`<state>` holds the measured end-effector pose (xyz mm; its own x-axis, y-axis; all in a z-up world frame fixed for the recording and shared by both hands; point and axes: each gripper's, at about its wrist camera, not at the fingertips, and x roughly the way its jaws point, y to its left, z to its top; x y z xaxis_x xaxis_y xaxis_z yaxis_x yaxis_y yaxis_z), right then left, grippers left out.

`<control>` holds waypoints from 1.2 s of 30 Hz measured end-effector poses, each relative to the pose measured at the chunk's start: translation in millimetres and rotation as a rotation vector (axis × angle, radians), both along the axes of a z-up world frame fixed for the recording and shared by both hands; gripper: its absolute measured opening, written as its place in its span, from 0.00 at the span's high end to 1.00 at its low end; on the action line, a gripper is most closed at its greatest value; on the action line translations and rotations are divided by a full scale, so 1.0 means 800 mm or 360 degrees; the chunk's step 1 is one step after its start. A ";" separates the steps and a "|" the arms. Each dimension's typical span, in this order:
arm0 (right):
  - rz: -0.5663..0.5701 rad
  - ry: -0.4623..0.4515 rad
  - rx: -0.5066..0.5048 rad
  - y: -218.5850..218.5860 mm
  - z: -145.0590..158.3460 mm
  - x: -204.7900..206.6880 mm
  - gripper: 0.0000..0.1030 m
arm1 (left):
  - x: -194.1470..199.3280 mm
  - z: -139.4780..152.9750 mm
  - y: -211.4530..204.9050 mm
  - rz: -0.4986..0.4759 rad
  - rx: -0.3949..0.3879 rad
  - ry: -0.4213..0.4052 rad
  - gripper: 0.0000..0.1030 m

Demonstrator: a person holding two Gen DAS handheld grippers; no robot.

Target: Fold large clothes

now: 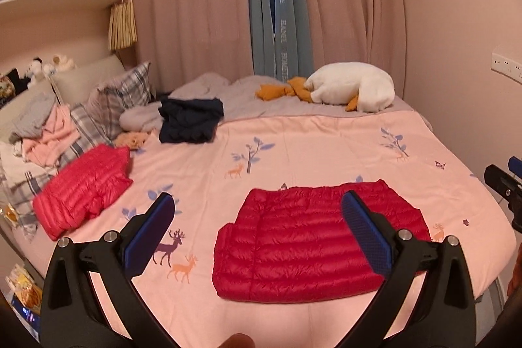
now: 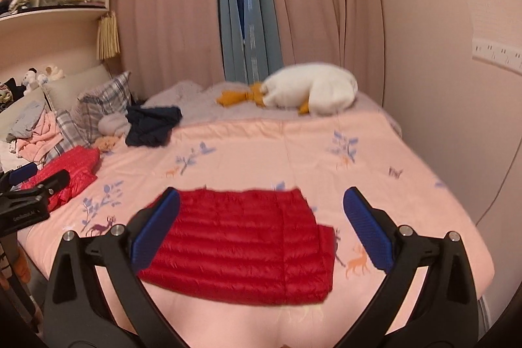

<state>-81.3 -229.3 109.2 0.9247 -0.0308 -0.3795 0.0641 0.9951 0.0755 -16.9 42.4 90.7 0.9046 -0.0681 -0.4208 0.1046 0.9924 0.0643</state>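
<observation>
While both hover: left gripper (image 1: 257, 225) spread wide, grasping nothing.
Right gripper (image 2: 261, 224): likewise spread, unladen.
Jacket: folded red quilted puffer jacket (image 1: 313, 247) flat on pink deer-print bedspread (image 1: 326, 145).

Folded jacket (image 1: 313, 243) near bed (image 1: 326, 145) front edge; second jacket (image 1: 84, 188) left; plush goose (image 1: 349, 87) behind.
</observation>
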 end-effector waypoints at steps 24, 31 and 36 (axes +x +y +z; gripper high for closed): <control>-0.0030 0.0406 0.0147 0.023 -0.135 0.021 0.02 | 0.015 -0.119 -0.012 -0.0017 -0.0005 0.0430 0.01; 0.0021 0.0433 0.0100 0.036 -0.139 0.025 0.02 | 0.014 -0.126 -0.016 -0.0032 0.0026 0.0446 0.01; 0.0021 0.0452 0.0096 0.037 -0.141 0.027 0.02 | 0.014 -0.129 -0.016 -0.0037 0.0026 0.0465 0.01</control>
<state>-59.4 -200.0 -4.0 0.7813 0.0110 -0.6241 0.0781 0.9903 0.1152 -5.4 29.8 -12.8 0.7431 -0.0785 -0.6646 0.1440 0.9886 0.0443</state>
